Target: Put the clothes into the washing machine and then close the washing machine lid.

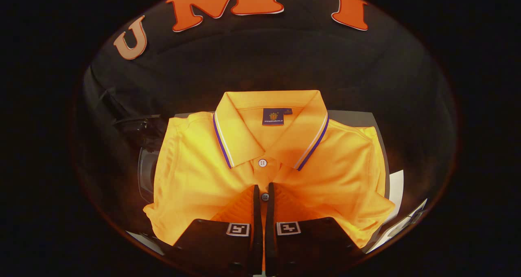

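- Your gripper (263, 191) sat low in the centre of the frame, its fingers (255, 203) drawn nearly together, pinching the button placket of the orange polo shirt (195, 179).
- You had the folded shirt spread just ahead, filling the middle of the frame, its collar (270, 126) beyond the fingertips.
- It looked light, soft and floppy, so it would likely sag and unfold when lifted; a deeper bunch of fabric would probably hold better.
- Under it sat a dark surface (358, 118), perhaps the washing machine.
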Motion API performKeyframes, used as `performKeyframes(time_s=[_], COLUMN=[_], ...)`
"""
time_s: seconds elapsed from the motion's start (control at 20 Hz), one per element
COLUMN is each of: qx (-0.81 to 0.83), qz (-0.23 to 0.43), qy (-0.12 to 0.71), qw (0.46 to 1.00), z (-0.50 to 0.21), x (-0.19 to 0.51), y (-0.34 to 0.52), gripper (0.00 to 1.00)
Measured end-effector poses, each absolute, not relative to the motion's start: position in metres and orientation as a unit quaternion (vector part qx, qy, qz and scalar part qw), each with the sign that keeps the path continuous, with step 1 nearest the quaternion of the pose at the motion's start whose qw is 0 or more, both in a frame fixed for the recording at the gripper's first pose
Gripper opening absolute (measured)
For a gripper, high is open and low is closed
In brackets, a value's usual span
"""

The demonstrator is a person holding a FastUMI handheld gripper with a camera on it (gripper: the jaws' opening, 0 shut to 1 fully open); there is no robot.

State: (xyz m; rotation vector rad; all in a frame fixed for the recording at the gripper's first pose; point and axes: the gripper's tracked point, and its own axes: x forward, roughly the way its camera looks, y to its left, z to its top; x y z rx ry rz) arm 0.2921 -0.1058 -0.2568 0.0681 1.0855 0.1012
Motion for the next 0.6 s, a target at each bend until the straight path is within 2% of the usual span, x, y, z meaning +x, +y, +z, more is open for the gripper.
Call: performKeyframes(time_s=[0.6], qx=[0.117], qz=[0.110], qy=[0.380], qw=[0.911], z=[-0.197], x=[0.287], y=[-0.106], gripper=[0.10])
